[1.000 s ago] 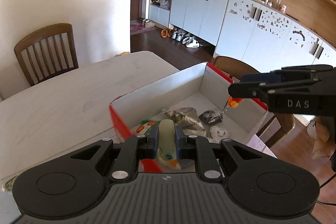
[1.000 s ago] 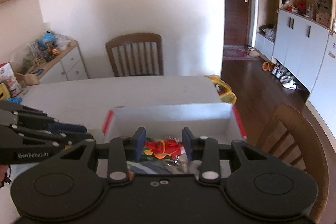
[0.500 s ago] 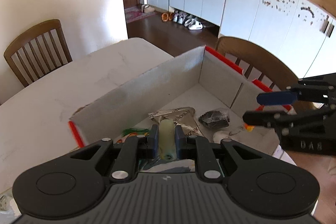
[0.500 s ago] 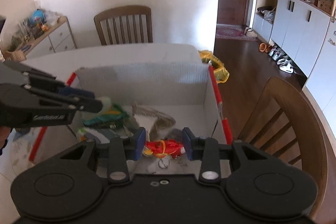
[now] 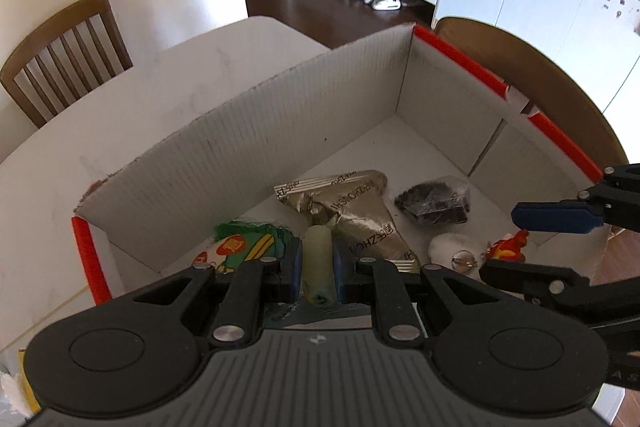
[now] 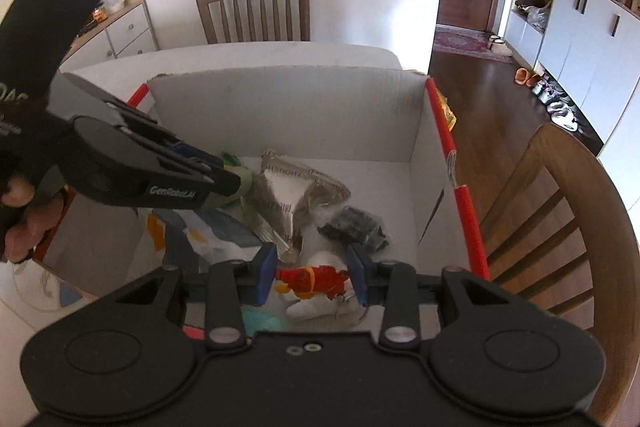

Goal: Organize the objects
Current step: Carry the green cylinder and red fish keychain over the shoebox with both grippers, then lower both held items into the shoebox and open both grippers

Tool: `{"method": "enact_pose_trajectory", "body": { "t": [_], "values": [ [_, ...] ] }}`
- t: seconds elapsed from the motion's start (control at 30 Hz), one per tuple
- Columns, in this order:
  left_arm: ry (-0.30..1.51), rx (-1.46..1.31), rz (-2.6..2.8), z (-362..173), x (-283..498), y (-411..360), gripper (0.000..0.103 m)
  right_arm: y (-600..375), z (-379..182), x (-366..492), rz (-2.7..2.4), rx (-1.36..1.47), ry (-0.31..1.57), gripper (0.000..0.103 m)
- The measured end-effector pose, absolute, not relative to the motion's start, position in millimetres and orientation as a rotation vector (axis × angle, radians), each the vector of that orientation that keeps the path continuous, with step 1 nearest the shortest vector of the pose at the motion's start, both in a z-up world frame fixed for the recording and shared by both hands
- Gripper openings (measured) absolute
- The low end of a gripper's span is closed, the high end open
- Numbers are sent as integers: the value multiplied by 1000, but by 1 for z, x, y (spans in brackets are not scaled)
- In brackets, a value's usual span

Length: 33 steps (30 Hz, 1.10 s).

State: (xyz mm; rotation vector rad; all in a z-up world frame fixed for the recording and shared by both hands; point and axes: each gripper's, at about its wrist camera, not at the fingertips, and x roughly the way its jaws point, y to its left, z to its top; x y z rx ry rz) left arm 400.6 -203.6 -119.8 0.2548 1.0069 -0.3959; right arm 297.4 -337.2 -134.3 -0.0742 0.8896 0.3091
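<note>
Left tool (image 5: pixel 316 263) clamped on tube (image 5: pixel 317 267) over box (image 5: pixel 248 147) for drop; right tool (image 6: pixel 312 279) apart around toy (image 6: pixel 316 281).

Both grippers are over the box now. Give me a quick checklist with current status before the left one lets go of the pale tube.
1. Left gripper shut on the pale tube: ok, pads press both sides.
2. Tube inside the cardboard box walls: ok, it sits over the box floor.
3. Landing spot free: not ok, the gold foil pouch and green packet lie right beside the tube.
4. Right gripper out of the way: ok, it is open around the red toy, apart from the tube.
5. Height of the tube above the floor: cannot tell.
</note>
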Motion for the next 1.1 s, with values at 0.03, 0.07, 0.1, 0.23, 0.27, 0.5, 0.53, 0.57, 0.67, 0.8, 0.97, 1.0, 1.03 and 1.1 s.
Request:
{"method": "enact_pose_trajectory", "body": {
  "t": [0.03,0.07,0.1,0.23,0.27,0.5,0.53,0.57,0.67,0.8,0.97,1.0,1.03,1.1],
  "values": [
    [1017,256,-398,-122,402,-204,16,-339,-136,299,312,-74,893,37],
    [1027,256,-398,-124,403,-203,16,-339,-136,299,314,-72,896,37],
    [1038,257,-396,-126,403,-203,16,-339,-137,300,318,-71,899,37],
    [1052,255,-389,-131,403,-200,16,-339,-139,299,329,-74,910,38],
    [1056,252,-389,-131,404,-200,16,-339,-139,299,330,-76,910,39],
    [1060,258,-385,-132,401,-198,16,-343,-135,298,326,-65,890,48],
    [1057,258,-385,-130,400,-199,16,-344,-134,297,325,-61,888,48],
    [1055,255,-384,-129,400,-199,16,-344,-133,296,324,-56,885,49],
    [1053,248,-382,-127,397,-197,17,-346,-129,294,327,-51,875,52],
    [1039,244,-378,-123,392,-193,25,-347,-122,290,328,-48,860,53],
    [1009,192,-392,-111,383,-185,27,-349,-110,285,328,-31,837,57],
    [1001,187,-396,-108,381,-184,28,-350,-108,284,329,-28,833,59],
    [993,184,-395,-105,379,-183,28,-350,-105,282,330,-24,828,59],
    [981,173,-401,-100,374,-181,28,-349,-100,280,331,-19,816,60]
  ]
}}
